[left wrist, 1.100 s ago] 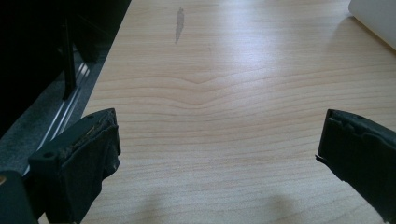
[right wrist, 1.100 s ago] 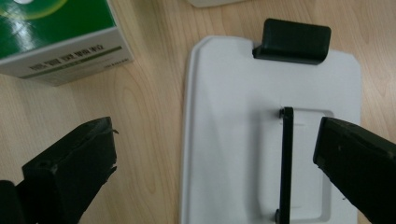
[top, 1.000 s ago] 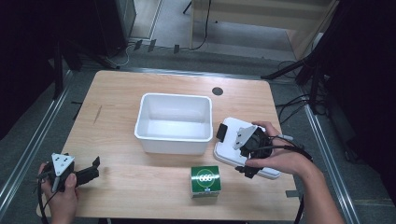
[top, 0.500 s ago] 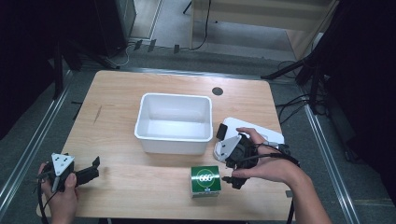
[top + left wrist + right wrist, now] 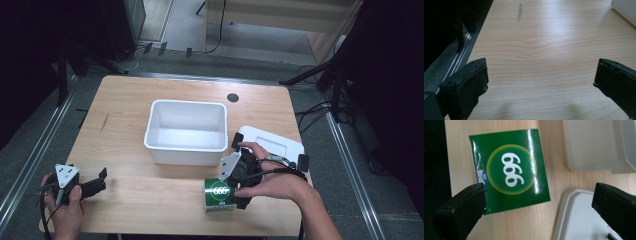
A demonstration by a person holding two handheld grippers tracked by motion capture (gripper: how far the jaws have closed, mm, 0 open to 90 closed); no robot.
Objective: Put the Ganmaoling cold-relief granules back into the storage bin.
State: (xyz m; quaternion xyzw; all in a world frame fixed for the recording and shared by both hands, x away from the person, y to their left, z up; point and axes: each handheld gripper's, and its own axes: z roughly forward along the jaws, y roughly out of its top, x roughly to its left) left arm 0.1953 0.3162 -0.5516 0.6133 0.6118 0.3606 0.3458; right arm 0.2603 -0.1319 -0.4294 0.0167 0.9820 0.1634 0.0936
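A green box (image 5: 216,195) printed "999" lies flat near the table's front edge; in the right gripper view the green box (image 5: 510,171) sits just ahead of the jaws. My right gripper (image 5: 238,173) hovers open beside and above it, one jaw toward the front edge, the other over the white lid (image 5: 274,143). In the right gripper view my right gripper (image 5: 539,205) has nothing between its jaws. My left gripper (image 5: 100,181) rests open at the front left corner. From its own camera the left gripper (image 5: 540,82) frames bare wood.
A white bin (image 5: 186,154) stands empty mid-table, just behind the box; a bin wall (image 5: 591,147) shows at the upper right in the right gripper view. The white lid (image 5: 579,220) lies flat to the right. A dark round hole (image 5: 232,97) marks the wooden table (image 5: 125,130).
My right gripper has moved left and forward, from over the white lid to beside the green box. The left gripper has stayed put.
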